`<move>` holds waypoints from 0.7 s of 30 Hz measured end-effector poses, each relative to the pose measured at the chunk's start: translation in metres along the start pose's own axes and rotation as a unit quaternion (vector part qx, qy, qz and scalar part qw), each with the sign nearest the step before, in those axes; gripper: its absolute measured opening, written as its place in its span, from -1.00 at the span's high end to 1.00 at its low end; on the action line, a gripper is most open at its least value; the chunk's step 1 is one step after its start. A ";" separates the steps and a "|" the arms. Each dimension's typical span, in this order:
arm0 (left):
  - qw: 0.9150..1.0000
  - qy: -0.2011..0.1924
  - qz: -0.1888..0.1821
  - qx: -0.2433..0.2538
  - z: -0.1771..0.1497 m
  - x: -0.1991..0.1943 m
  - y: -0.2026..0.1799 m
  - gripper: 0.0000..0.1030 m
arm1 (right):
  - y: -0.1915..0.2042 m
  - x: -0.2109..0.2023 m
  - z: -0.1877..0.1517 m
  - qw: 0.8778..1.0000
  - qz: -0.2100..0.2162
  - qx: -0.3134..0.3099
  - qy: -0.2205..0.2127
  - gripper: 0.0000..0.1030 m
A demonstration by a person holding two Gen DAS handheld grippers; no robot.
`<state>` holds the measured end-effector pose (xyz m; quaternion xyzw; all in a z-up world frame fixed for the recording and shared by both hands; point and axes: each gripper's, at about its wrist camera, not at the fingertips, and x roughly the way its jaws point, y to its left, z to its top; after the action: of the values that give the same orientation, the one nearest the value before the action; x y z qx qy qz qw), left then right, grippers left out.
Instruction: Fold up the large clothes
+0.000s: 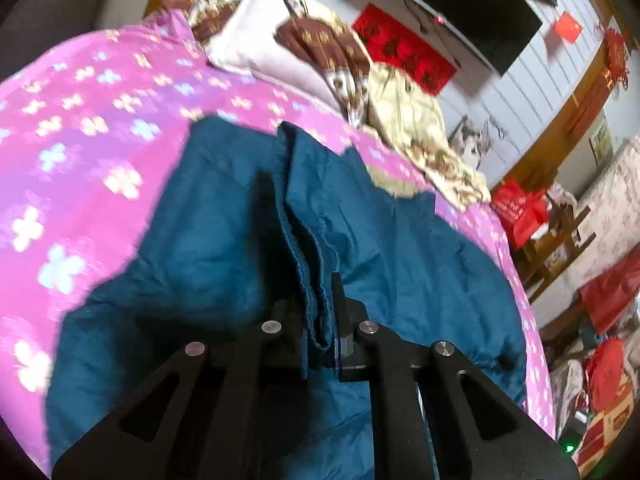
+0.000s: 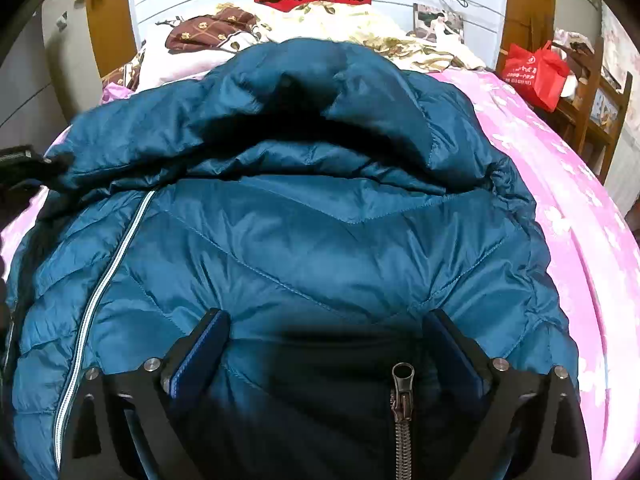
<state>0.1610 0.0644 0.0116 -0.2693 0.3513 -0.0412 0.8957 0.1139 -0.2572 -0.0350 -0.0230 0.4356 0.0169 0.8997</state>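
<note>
My left gripper [image 1: 320, 320] has its jaws clamped on a fold of the teal quilted puffer jacket [image 2: 304, 248]; my right gripper [image 2: 324, 344] hovers over it, jaws wide apart. A red shopping bag [image 2: 536, 72], upper right, contents hidden.

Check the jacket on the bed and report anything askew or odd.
Nothing damaged. The teal jacket lies rumpled, its hood flopped over the body. The left claw pinches a bunched fold; the right claw is open.

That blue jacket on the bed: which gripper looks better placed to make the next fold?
Probably the left gripper: it is shut on a fold of the jacket, ready to carry it. The right gripper is open above the jacket, gripping nothing.
</note>
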 end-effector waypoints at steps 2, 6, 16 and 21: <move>1.000 -0.009 0.000 0.003 0.004 -0.011 0.003 0.87 | -0.002 0.001 -0.001 1.000 0.004 0.003 0.002 -1.00; 0.999 0.002 0.030 -0.011 0.006 -0.006 0.017 0.87 | -0.002 0.002 -0.003 1.000 0.007 0.006 0.003 -1.00; 0.994 0.032 0.101 -0.036 -0.007 0.004 0.026 0.52 | -0.002 0.000 -0.001 1.000 0.007 0.007 0.002 -1.00; 0.979 -0.108 0.169 -0.032 0.010 -0.049 0.024 -0.02 | -0.036 -0.056 0.011 0.986 0.053 0.084 -0.132 -0.82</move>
<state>0.1277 0.1022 0.0350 -0.2375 0.2943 0.1508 0.9134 0.0895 -0.2931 0.0166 0.0778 0.3135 0.0308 0.9459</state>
